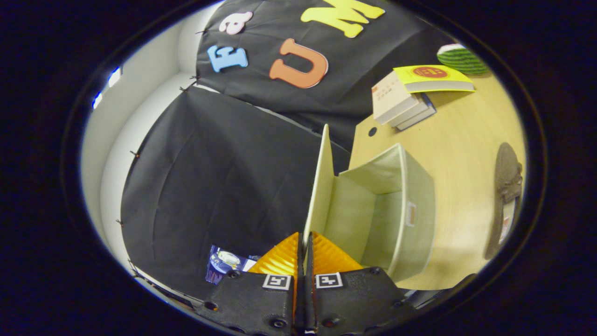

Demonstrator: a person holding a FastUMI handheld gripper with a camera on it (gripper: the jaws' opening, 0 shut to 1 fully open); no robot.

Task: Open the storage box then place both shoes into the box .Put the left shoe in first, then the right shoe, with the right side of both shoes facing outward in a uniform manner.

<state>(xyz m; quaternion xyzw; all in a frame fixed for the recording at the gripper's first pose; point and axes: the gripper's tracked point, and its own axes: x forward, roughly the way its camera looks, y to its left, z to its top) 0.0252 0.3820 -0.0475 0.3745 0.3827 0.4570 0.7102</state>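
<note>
The pale green fabric storage box [410,196] stands on the wooden table [461,140] with its inside bare. Its lid [322,182] is raised upright on edge, running straight away from me. My gripper [305,247] is shut on the lid's near edge, with one finger pressed on each side of it. A brown shoe [507,186] lies on the table beyond the box, on the far side from the lid, apart from my fingers.
A stack of books [410,91] with a yellow-covered one on top lies on the table past the box. A green striped melon-like ball [461,58] sits behind the books. Black cloth walls the booth beside the lid. A blue printed card [224,263] lies near my fingers.
</note>
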